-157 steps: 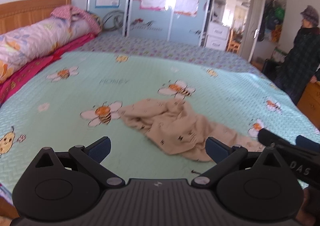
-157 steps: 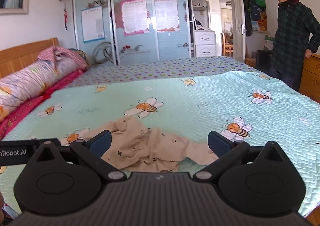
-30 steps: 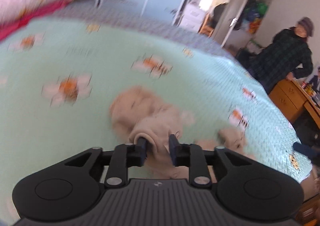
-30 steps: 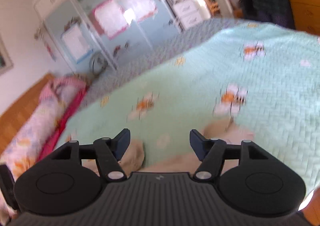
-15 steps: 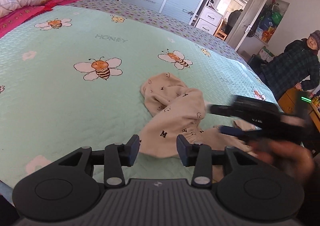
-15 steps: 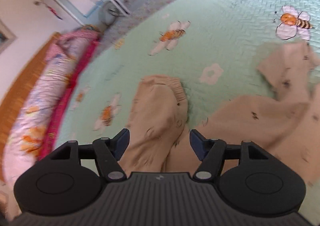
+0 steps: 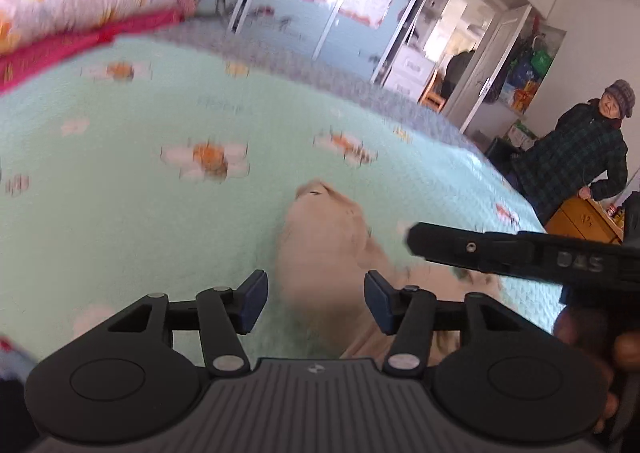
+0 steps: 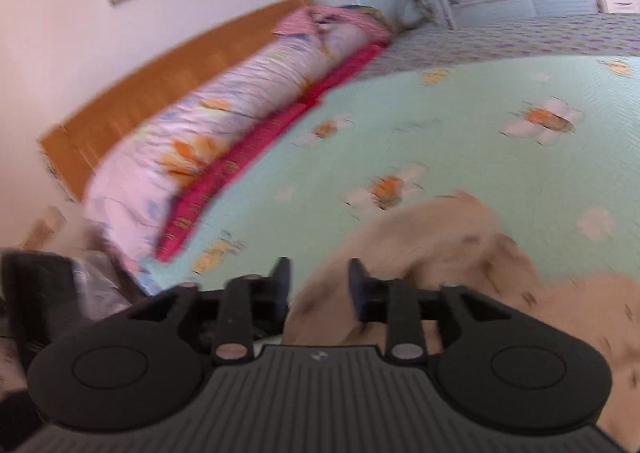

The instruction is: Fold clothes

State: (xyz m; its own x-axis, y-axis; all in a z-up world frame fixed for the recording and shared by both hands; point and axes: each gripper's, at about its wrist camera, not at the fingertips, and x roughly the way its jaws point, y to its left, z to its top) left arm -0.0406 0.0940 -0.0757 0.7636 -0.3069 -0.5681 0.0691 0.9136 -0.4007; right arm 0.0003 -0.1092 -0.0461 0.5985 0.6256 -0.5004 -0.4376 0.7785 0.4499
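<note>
Between my right gripper (image 8: 317,285) fingers, narrowed but not visibly pinching, lies the beige garment (image 8: 460,253), stretching rightward; my left gripper (image 7: 316,295) gapes wide.

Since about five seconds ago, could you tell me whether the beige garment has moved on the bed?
Yes. The beige garment no longer lies bunched beside the large bee print; it now stretches toward the left hand-held gripper.

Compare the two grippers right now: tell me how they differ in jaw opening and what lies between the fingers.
The left gripper stands wide open; the right gripper is narrower, though a gap remains. The beige garment lies loosely in front of the left gripper's fingers, while it bunches up between the right gripper's. Both hover low over the green bee quilt.
</note>
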